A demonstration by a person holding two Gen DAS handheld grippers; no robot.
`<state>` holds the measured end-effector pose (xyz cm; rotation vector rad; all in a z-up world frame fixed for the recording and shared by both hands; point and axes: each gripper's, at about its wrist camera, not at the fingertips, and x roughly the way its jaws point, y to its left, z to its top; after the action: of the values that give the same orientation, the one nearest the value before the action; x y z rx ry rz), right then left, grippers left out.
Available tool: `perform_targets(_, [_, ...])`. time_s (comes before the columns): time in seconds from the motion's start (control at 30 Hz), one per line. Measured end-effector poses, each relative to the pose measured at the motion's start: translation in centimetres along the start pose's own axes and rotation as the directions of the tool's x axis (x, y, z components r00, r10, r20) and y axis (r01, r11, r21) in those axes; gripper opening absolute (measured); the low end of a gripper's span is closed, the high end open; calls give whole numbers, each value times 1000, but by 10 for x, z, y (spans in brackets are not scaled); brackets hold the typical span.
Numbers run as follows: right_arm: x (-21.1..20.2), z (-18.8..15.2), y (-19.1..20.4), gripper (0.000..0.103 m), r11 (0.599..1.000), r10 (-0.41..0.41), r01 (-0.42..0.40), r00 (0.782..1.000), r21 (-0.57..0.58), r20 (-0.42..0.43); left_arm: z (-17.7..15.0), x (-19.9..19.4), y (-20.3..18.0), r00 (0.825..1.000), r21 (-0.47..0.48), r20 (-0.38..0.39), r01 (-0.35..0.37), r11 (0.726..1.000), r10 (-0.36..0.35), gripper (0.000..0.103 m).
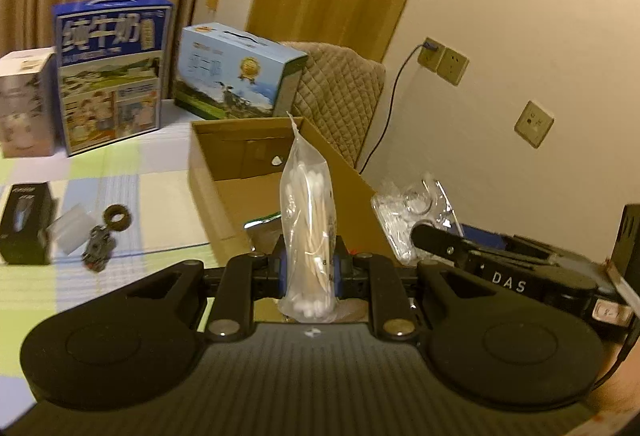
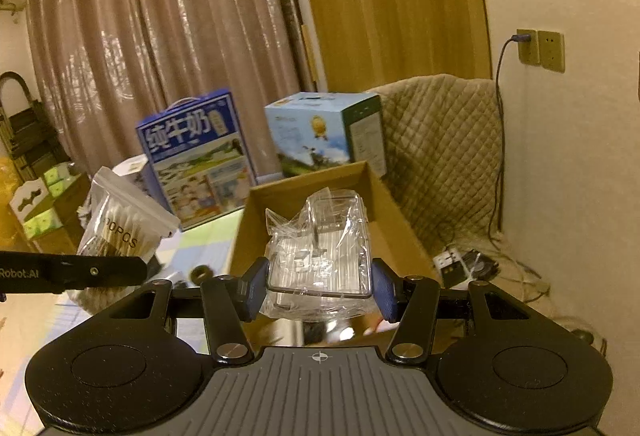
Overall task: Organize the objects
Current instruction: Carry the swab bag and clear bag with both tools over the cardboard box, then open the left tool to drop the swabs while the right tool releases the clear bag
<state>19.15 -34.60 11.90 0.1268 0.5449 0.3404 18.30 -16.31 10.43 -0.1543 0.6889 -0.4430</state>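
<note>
While both tools hang above the checked cloth (image 1: 120, 171), each has something clamped between its blue pads. The left gripper (image 1: 308, 268) has its jaws drawn in narrow on a bag of cotton swabs (image 1: 306, 195), which stands upright between the fingers with its sealed top pointing up and its lower end bulging out below the pads. Seen from the right wrist, the same bag (image 2: 120, 232) sits off to the left, printed lettering facing out. The right gripper (image 2: 318, 288) holds a clear plastic case in crinkled wrap (image 2: 320, 252), its jaws spread about as wide as the case and pressing on both sides; from the left wrist view that case (image 1: 408, 211) shows just past the near right corner of the cardboard box (image 1: 236, 191).

That open box lies straight ahead of both tools, and the wrapped case hangs over its near end (how deep inside it reaches I cannot tell). Something shiny with a green edge (image 1: 264, 224) peeks from the box floor. Behind it stand a blue milk carton (image 1: 112, 75) and a pale blue carton (image 1: 236, 71), with a white box (image 1: 24, 103) further left. On the cloth to the left lie a black box (image 1: 24, 224), a small white block (image 1: 72, 228), a dark ring (image 1: 117, 218) and a small grey gadget (image 1: 96, 248). A quilted chair cover (image 2: 440, 139) sits by the wall.
</note>
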Motion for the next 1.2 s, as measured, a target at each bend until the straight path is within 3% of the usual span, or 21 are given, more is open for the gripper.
perform_targets(0.37, [51,5,-37,51,999,-5,7,999,43,-47,13,82,-1,997,17,-74,21,1000,-20,16])
perform_targets(0.4, [53,5,-39,51,999,-8,10,999,45,-50,13,89,0,997,12,-71,25,1000,-25,20])
perform_targets(0.43, [56,5,-41,51,999,-10,13,999,48,-53,13,94,1,998,8,-67,20,1000,-20,36])
perform_targets(0.47, [58,5,-43,51,999,-10,13,998,52,-56,12,99,3,998,6,-69,8,1000,-8,44])
perform_targets(0.5, [60,4,-44,51,998,-10,13,998,56,-60,11,102,4,998,6,-70,3,1000,-2,46])
perform_targets(0.8, [66,1,-40,51,999,6,-2,997,50,-75,8,87,27,998,-3,-62,-27,1000,26,46])
perform_targets(0.97, [67,6,-32,51,996,64,-61,997,68,-44,7,71,41,997,-14,-55,-54,998,54,47])
perform_targets(1.13, [53,21,-23,54,995,59,-59,998,84,2,5,42,59,996,-26,-22,-88,996,88,60])
perform_targets(1.2, [45,27,-16,55,996,56,-57,998,67,14,3,29,69,994,-37,-14,-108,993,108,60])
